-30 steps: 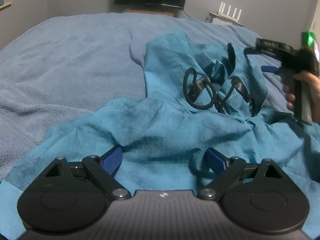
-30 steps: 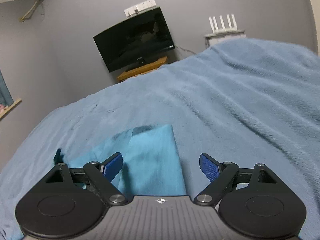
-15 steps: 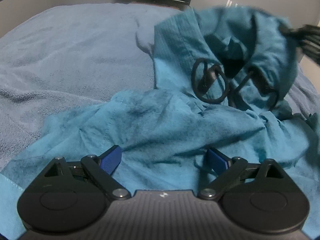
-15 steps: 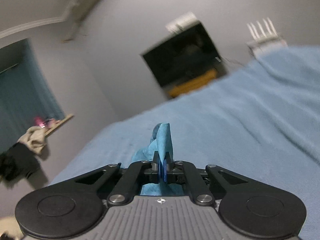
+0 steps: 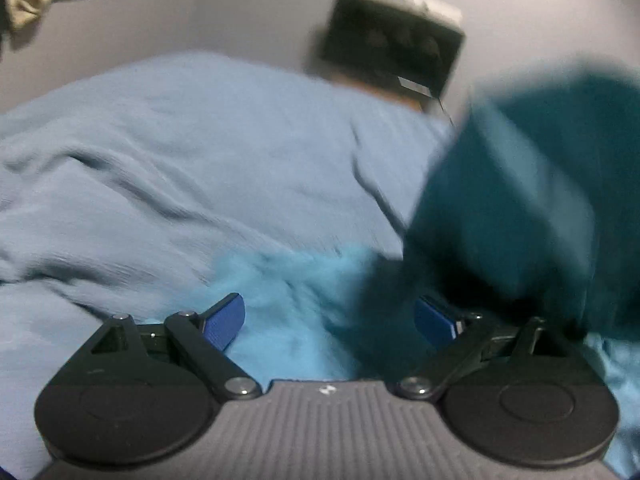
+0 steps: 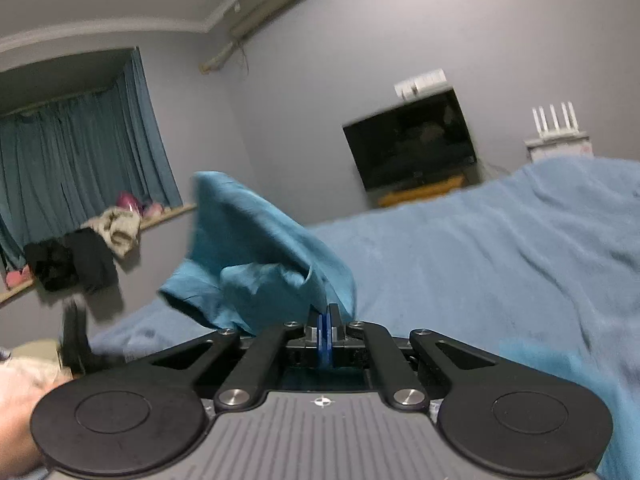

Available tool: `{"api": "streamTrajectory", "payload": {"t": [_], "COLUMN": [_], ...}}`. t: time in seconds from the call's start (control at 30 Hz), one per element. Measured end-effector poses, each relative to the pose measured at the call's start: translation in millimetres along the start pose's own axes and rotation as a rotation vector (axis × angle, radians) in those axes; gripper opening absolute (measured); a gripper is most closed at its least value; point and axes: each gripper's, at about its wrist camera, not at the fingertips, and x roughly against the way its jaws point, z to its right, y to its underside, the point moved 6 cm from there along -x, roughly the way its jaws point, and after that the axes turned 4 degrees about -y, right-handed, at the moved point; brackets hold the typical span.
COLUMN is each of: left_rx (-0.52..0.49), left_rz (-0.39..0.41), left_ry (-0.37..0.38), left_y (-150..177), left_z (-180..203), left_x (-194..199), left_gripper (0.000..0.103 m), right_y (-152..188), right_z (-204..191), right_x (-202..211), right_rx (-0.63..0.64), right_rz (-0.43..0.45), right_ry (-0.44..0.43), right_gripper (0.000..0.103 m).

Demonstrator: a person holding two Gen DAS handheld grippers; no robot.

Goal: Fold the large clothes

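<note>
A large teal garment (image 5: 512, 220) lies partly on the bed, and one part of it hangs lifted at the right of the blurred left wrist view. My left gripper (image 5: 330, 320) is open, its blue pads (image 5: 224, 322) apart over a lighter fold of the cloth, nothing pinched. My right gripper (image 6: 326, 330) is shut on the teal garment (image 6: 264, 264). The cloth rises in a raised fold above and left of its closed pads.
A pale blue blanket (image 5: 180, 168) covers the bed (image 6: 500, 264). A dark TV (image 6: 412, 144) and a white router (image 6: 556, 128) stand by the far wall. Teal curtains (image 6: 76, 148) and a sill with piled clothes (image 6: 84, 256) are at the left.
My right gripper shut on the garment's edge and carried it up and to the left. The left gripper stayed open and swung left, so the lifted cloth now hangs at its right.
</note>
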Motion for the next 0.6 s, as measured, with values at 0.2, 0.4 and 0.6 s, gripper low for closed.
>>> {"api": "streamTrajectory", "payload": {"t": [0.2,0.4,0.6], "left_rx": [0.000,-0.063,-0.191], "left_rz": [0.135,0.110,0.131], "left_ry": [-0.047,0.105,0.215], "left_y": [-11.4,-4.5,-12.9], "left_z": [-19.1,10.5,70.5], "left_x": [46.8,60.2,58.3], "left_gripper": [0.093,0.093,0.093], "right_y": [56.7,43.2,12.6], "right_z": [14.2,3.9,-49.5], "right_x": [57.9,80.8,18.7], "right_rx": [-0.075,-0.101,0.058], "right_rz": [-0.145,-0.071,-0.108], "right_ry": [0.162,0.203,0.161], "right_gripper": [0.004,0.026,0.044]}}
